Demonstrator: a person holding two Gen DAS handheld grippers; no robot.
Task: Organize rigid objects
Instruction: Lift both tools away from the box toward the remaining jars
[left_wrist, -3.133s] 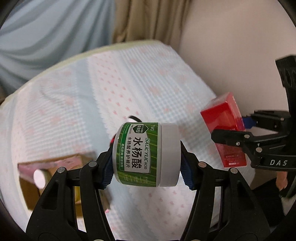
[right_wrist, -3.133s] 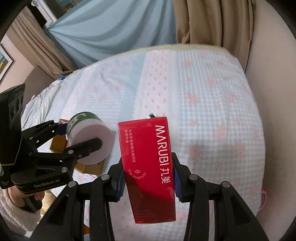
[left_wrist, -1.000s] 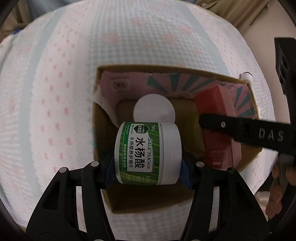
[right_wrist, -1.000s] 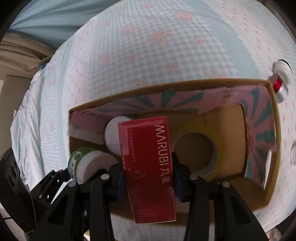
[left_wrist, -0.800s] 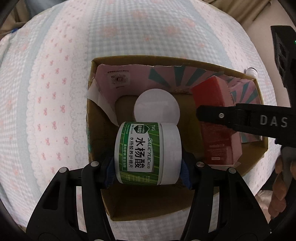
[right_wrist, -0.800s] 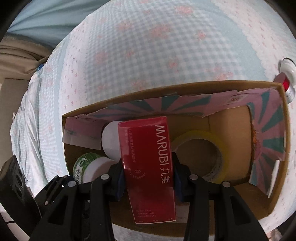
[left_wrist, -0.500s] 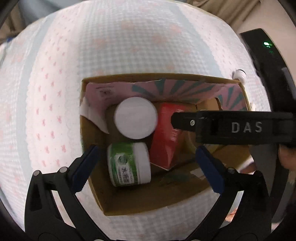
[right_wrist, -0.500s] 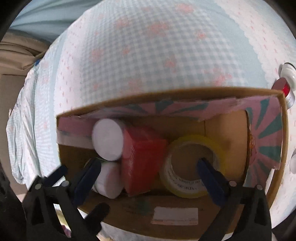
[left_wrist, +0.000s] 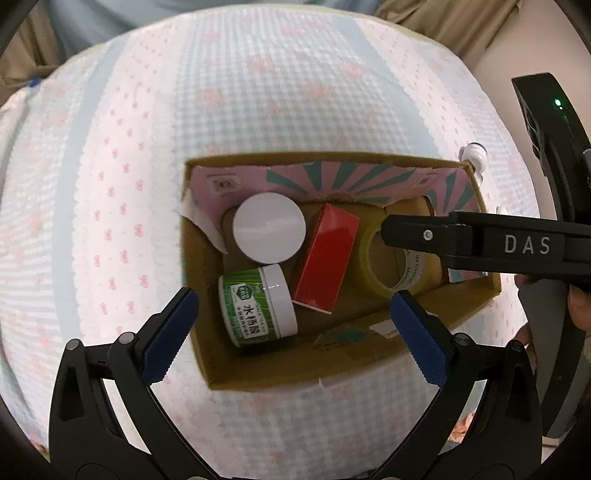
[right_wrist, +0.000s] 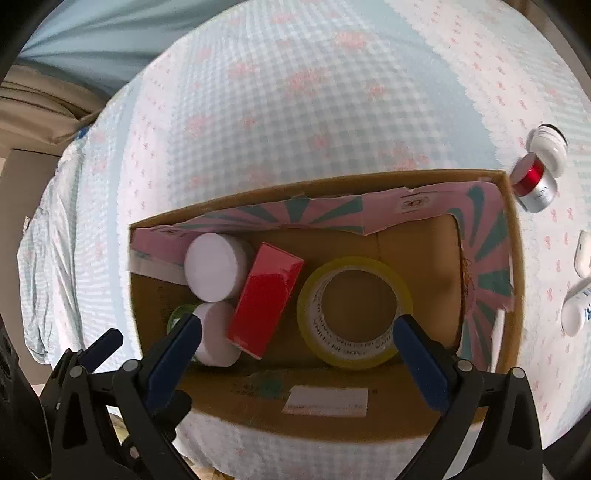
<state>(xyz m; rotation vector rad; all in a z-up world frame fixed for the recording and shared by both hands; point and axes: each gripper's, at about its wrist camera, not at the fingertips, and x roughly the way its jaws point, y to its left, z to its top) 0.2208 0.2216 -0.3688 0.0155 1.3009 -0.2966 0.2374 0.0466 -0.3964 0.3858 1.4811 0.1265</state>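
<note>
Both claws are spread wide and nothing is held in either. The left claw (left_wrist: 293, 308) is poised over the cardboard box (right_wrist: 332, 417) on the bed (left_wrist: 258, 92), the right claw (right_wrist: 297, 334) likewise. Inside, the green jar (left_wrist: 256, 308) is seen on its side, the red carton (right_wrist: 264, 299) tilted between the white-lidded jar (right_wrist: 214, 267) and the tape roll (right_wrist: 354, 314). Loose bottles (right_wrist: 535, 177) lie outside, off to the right of the box, so the right claw is judged nearer for the coming pick.
</note>
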